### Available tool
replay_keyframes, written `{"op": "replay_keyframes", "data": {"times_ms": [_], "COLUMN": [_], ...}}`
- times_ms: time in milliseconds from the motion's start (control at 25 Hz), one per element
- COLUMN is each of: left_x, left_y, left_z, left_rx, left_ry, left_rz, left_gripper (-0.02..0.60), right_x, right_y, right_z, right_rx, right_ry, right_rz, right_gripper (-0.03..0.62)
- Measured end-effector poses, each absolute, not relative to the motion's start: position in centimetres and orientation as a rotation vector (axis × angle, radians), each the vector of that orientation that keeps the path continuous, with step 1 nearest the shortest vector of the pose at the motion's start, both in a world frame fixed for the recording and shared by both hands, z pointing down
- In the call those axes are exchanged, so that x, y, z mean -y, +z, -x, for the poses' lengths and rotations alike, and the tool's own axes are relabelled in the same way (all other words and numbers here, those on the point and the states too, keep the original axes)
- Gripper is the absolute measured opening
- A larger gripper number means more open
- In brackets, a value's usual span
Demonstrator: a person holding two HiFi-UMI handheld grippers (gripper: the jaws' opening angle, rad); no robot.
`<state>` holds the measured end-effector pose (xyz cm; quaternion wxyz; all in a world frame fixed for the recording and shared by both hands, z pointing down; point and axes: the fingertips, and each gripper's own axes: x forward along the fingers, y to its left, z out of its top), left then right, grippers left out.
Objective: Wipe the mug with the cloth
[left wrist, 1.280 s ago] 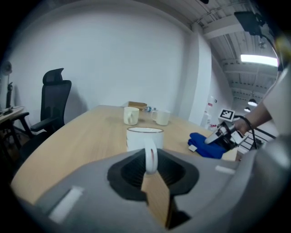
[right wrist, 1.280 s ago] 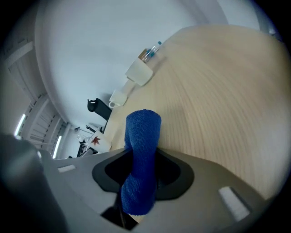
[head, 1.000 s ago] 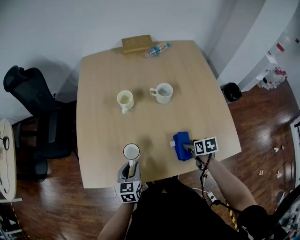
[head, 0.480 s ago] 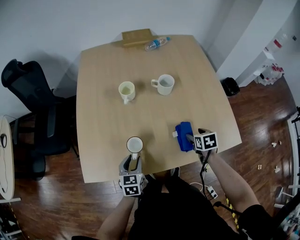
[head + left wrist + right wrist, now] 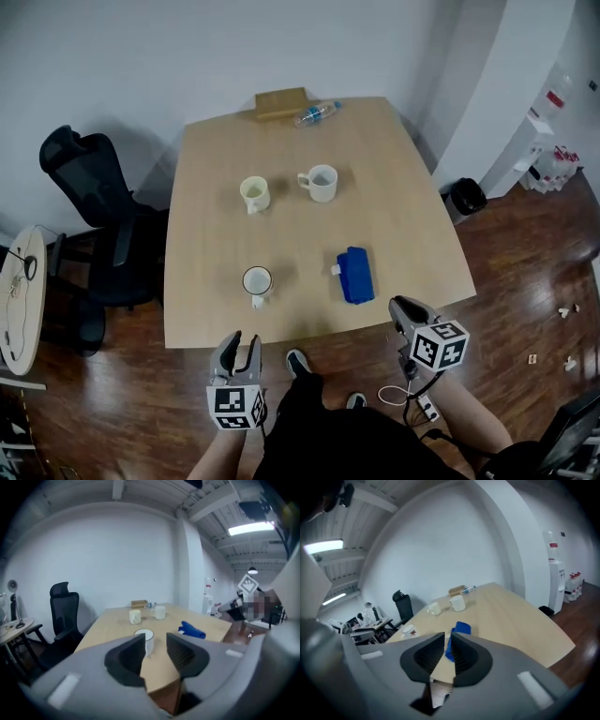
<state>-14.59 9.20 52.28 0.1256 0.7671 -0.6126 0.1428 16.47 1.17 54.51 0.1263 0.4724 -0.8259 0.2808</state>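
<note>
A white mug (image 5: 257,281) stands near the table's front edge with its handle toward me, and it also shows in the left gripper view (image 5: 149,636). The folded blue cloth (image 5: 354,275) lies to its right on the table (image 5: 412,234). My left gripper (image 5: 237,340) hangs off the table below the mug. It is open; its jaws have just been closing a little, with nothing between them (image 5: 155,644). My right gripper (image 5: 399,306) is past the front edge, below the cloth, and it is shut and empty (image 5: 447,641). The cloth (image 5: 462,628) lies ahead of it.
A cream mug (image 5: 254,193) and another white mug (image 5: 321,183) stand mid-table. A wooden box (image 5: 279,103) and a water bottle (image 5: 314,113) lie at the far edge. A black office chair (image 5: 94,216) stands left of the table, a dark bin (image 5: 466,197) to its right.
Both grippers have drawn back off the table toward me and risen. The left has let go of the mug's handle. The right has left the cloth and shut.
</note>
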Motion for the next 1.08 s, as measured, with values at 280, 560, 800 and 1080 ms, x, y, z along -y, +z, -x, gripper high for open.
{"op": "replay_keyframes", "data": {"times_ms": [280,560,800,1080], "left_x": [-16.1,-21.5,-23.6,-25.5], "left_y": [45.0,43.3,43.7,44.8], "left_z": [3.9,-0.6,0.0,4.3], "left_rx": [1.735,1.671,1.571,1.577], "left_ry": [0.163,0.268,0.229,0.197], "left_rz": [-2.262,-2.432,-2.477,-2.408], "left_gripper": [0.077,0.077,0.077,0.077], "right_x": [-13.6,-17.7,-18.7,-20.0], "right_y": [49.5,45.0,44.3,44.2], "right_z": [-16.5,-17.0,-15.9,-9.8], "right_rx": [2.597,2.676,2.649,2.695], "right_ry": [0.437,0.188,0.171,0.139], "right_rz": [-1.260,-1.330,-1.405,-1.319], "right_gripper": [0.046,0.044,0.044,0.044]}}
